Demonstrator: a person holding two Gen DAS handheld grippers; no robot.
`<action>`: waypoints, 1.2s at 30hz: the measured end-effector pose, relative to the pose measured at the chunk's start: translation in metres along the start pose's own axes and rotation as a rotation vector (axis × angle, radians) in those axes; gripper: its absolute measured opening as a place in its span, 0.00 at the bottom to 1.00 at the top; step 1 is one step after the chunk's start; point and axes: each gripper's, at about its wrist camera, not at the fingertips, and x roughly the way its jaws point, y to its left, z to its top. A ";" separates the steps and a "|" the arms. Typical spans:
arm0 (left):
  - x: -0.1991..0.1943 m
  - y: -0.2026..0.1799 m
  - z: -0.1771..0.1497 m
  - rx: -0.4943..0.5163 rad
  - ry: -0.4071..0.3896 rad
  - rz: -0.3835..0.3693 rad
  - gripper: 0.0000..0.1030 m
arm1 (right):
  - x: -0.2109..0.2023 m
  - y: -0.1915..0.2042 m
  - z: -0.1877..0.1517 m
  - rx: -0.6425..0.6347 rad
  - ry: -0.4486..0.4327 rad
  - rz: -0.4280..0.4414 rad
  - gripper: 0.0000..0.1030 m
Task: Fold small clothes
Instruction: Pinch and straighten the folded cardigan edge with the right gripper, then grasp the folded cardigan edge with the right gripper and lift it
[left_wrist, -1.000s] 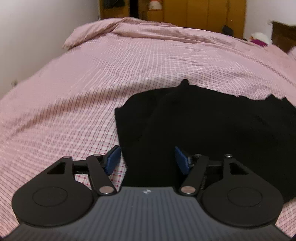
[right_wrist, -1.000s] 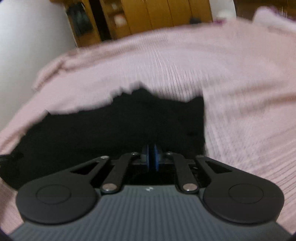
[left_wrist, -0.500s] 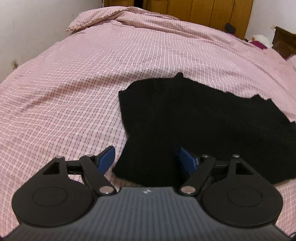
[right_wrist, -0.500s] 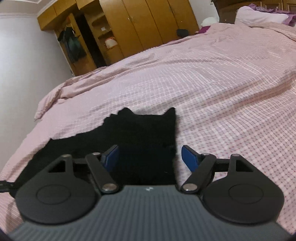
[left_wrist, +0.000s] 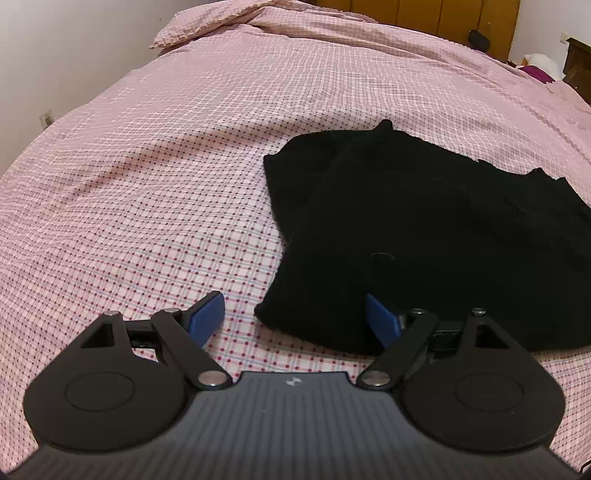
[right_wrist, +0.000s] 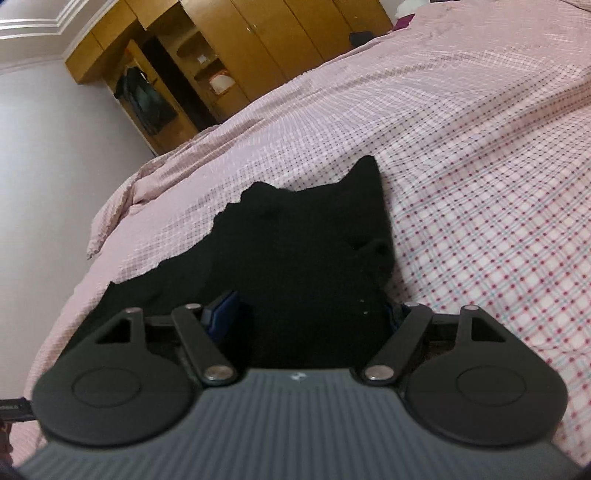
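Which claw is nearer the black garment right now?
Right. The right claw sits open directly over the black garment; the left claw is open at its near corner, one pad over the checked bedcover.

Left hand-held gripper (left_wrist: 294, 317) jaws just opening, over black garment (left_wrist: 424, 229) corner on bedspread (left_wrist: 147, 166)

The room light is soft and warm, quite even, and no strong shadow falls on the pink checked bedspread (left_wrist: 155, 206). The black garment (left_wrist: 424, 229) is so dark that its folds almost disappear; only faint edges show. In the left wrist view the picture is sharp, with the bedspread lines bending strongly toward the frame edges. The right wrist view is tilted and a little soft, and the wooden wardrobe (right_wrist: 236, 55) in the upper left of the frame looks slightly blurred.
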 end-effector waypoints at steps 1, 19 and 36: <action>0.001 0.000 0.000 0.002 0.001 0.000 0.84 | 0.001 0.000 0.000 -0.002 0.001 0.001 0.73; 0.004 0.000 -0.001 0.005 0.005 -0.002 0.85 | 0.001 -0.007 -0.003 0.080 0.004 0.067 0.34; -0.010 0.011 -0.003 -0.006 -0.012 -0.016 0.86 | -0.007 -0.010 0.012 0.223 -0.031 0.106 0.24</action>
